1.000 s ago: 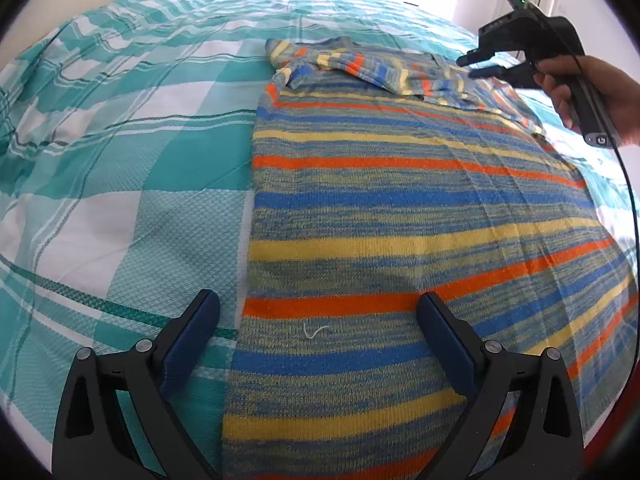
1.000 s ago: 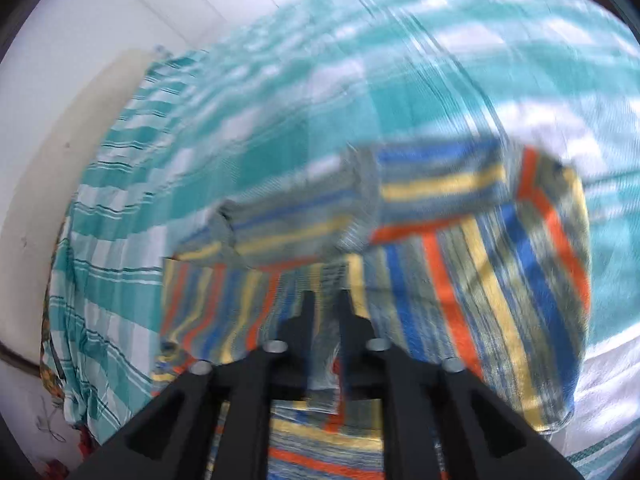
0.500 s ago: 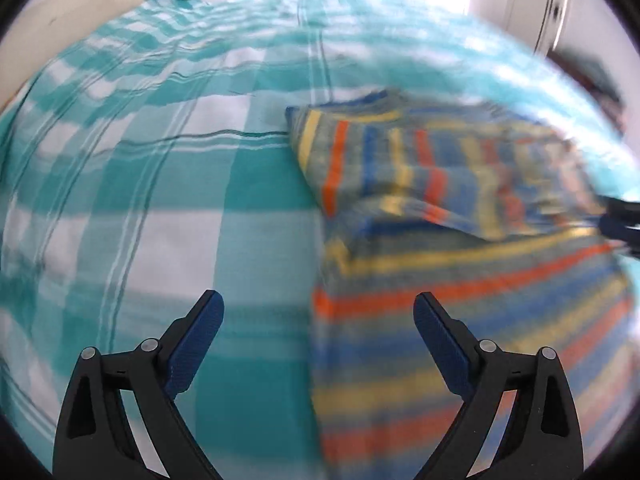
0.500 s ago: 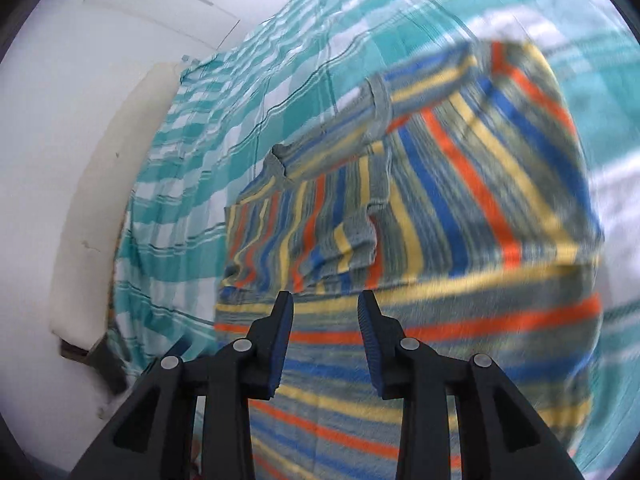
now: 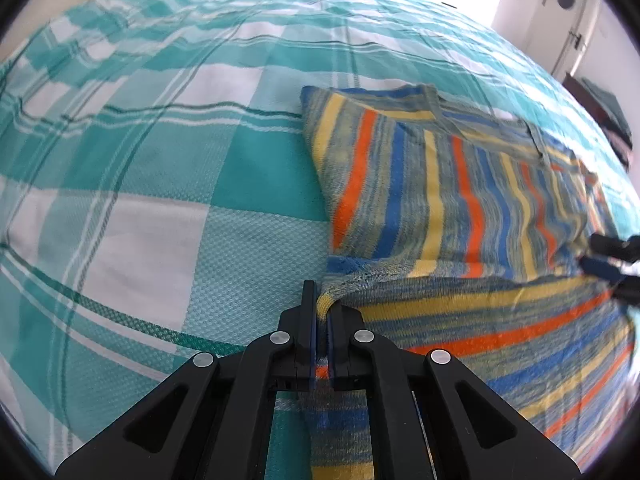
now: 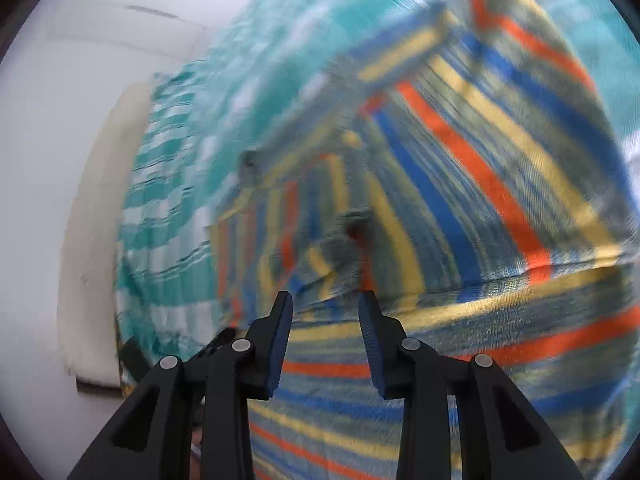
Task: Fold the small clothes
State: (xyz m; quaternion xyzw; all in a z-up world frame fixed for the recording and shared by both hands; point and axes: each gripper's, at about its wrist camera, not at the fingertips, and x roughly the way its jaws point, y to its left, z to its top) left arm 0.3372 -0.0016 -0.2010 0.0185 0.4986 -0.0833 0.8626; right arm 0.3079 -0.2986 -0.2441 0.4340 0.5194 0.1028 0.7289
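One striped knit sweater (image 5: 460,208) (bands of blue, yellow, orange and grey-green) lies on one bed covered by a teal-and-white checked bedspread (image 5: 168,168). The sweater's upper part, with one sleeve laid across it, is folded over the body, forming a crosswise fold edge. Two hand-held grippers are present. The left gripper (image 5: 320,320) has just closed: its two jaws are pressed together, clamped on the sweater's left edge at that fold, with a ridge of knit pinched between the blue pads. The right gripper (image 6: 325,320) has its jaws partly apart above the sweater near the folded sleeve; no fabric sits between its two pads. In the left wrist view, the right gripper's fingertips (image 5: 612,256) appear at the sweater's right edge. One pale headboard (image 6: 92,232) stands against the white wall.
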